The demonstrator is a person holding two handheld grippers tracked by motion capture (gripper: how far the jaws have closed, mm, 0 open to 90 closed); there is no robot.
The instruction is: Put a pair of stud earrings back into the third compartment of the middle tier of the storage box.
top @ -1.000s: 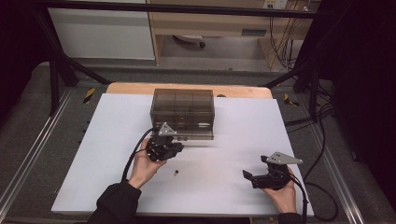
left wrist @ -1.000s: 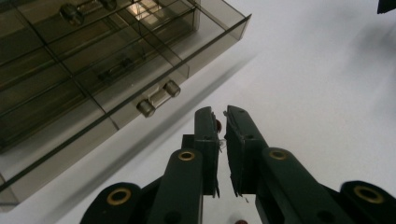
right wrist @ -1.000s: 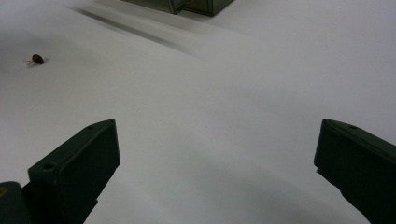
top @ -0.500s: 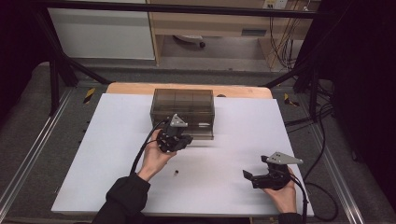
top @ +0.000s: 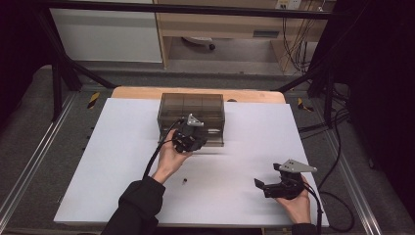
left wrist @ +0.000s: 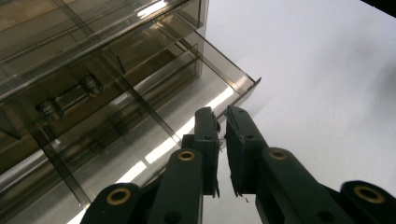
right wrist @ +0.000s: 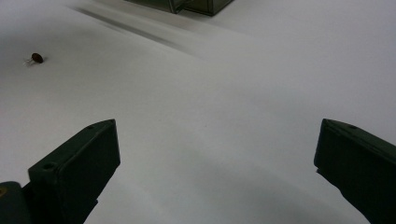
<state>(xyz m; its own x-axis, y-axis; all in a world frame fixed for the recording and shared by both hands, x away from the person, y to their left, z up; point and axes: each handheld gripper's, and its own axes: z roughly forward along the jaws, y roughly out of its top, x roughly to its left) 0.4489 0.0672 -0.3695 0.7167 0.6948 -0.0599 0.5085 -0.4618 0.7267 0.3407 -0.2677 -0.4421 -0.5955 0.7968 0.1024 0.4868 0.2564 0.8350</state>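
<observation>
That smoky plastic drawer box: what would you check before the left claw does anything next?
1. Drawer pulled out of the drawer box: ok.
2. Left claw over the drawer's open front: ok.
3. Left claw shut: ok; something thin held between its jaws: cannot tell.
4. Small brown part lying loose on the white table: not ok.
5. Right claw open and apart from the box: ok.

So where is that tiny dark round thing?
In the high view, the tiny dark round thing lies on the white table, just right of the person's left forearm, nearer than the smoky plastic drawer box.
</observation>
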